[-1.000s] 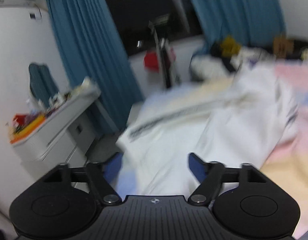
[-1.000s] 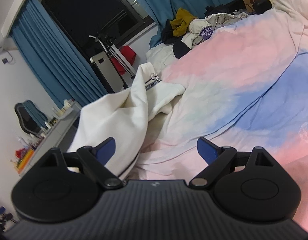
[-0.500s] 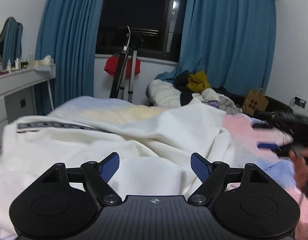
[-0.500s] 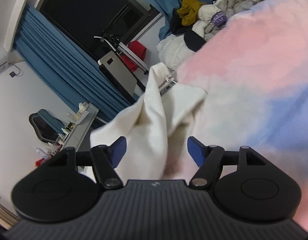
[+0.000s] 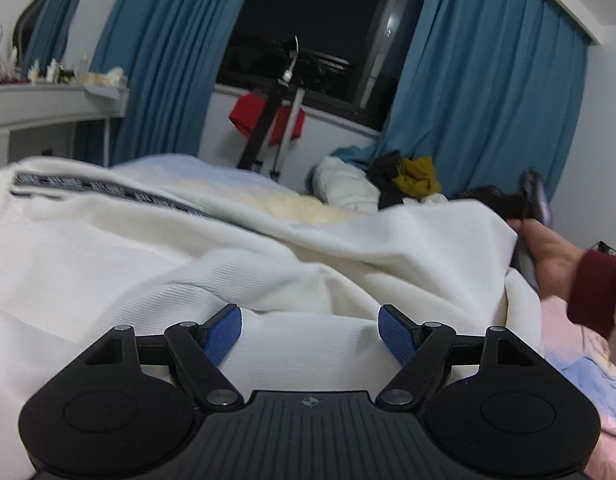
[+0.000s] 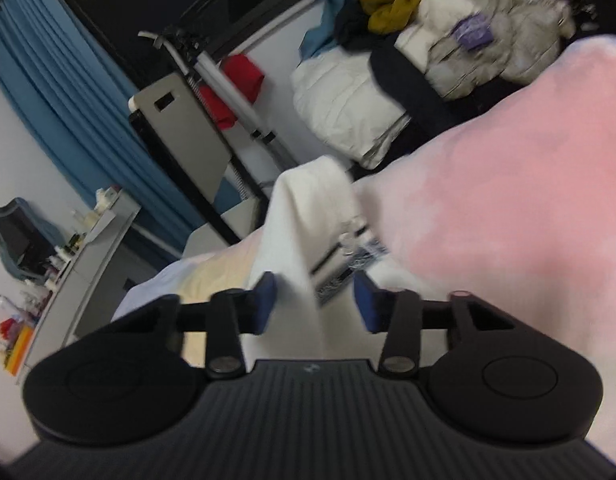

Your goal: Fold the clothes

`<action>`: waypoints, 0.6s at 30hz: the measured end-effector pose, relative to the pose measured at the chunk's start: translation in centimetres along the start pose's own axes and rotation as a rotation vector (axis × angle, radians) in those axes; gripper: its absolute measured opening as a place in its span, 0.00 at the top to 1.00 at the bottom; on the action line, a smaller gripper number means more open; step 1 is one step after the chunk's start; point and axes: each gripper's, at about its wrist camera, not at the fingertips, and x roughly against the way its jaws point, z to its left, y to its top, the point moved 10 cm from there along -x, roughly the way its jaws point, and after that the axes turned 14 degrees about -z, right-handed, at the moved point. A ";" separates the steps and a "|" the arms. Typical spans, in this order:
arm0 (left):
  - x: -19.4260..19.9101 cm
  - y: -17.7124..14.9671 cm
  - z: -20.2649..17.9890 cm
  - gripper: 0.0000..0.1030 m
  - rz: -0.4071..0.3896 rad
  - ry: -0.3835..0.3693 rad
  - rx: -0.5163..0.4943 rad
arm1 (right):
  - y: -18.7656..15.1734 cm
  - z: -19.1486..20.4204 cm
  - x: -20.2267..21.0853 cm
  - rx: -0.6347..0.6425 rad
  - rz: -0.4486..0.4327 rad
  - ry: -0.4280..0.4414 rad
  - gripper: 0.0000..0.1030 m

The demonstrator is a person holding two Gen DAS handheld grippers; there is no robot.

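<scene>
A white garment (image 5: 156, 252) with a dark patterned band (image 5: 108, 194) lies rumpled across the bed. My left gripper (image 5: 309, 332) is open just above its near folds, holding nothing. In the right wrist view a raised fold of the same white garment (image 6: 308, 216) runs between the blue pads of my right gripper (image 6: 313, 300), whose jaws are partly open and apart from the cloth. The right gripper and the hand holding it (image 5: 547, 248) also show at the garment's right edge in the left wrist view.
The bed has a pink, blue and cream cover (image 6: 507, 184). A heap of other clothes (image 6: 427, 40) lies at its far end. A stand with a red cloth (image 5: 268, 120) is under the dark window. A white dresser (image 5: 36, 112) with small items stands at left.
My right gripper has moved in onto the raised fold of the white garment and its jaws have narrowed. My left gripper has lowered closer to the garment, still open.
</scene>
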 end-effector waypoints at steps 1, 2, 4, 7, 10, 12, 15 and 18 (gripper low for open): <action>-0.2 0.1 0.0 0.25 -0.008 -0.009 0.003 | -0.4 0.4 -0.3 0.014 0.017 0.005 0.83; -0.4 0.1 0.1 0.25 -0.012 -0.014 0.014 | -0.6 0.9 -0.3 0.046 0.017 0.002 0.87; -0.7 0.1 0.3 0.25 -0.006 -0.019 0.042 | -0.4 1.8 0.8 0.108 -0.018 0.002 0.93; -0.2 0.8 0.3 0.25 -0.022 -0.018 0.059 | 1.0 2.5 4.7 0.125 -0.108 -0.012 0.94; 1.0 2.0 -0.1 0.25 -0.064 -0.017 0.050 | 3.3 2.9 11.1 0.111 -0.235 -0.020 0.94; 1.9 2.8 -0.4 0.25 -0.092 -0.019 0.043 | 4.4 3.3 16.2 0.113 -0.330 -0.025 0.94; 3.7 4.1 -0.8 0.24 -0.138 -0.021 0.021 | 5.8 4.2 24.8 0.097 -0.484 -0.020 0.94; 5.5 5.3 -1.2 0.24 -0.181 -0.012 -0.012 | 6.4 5.5 33.1 0.160 -0.642 -0.055 0.94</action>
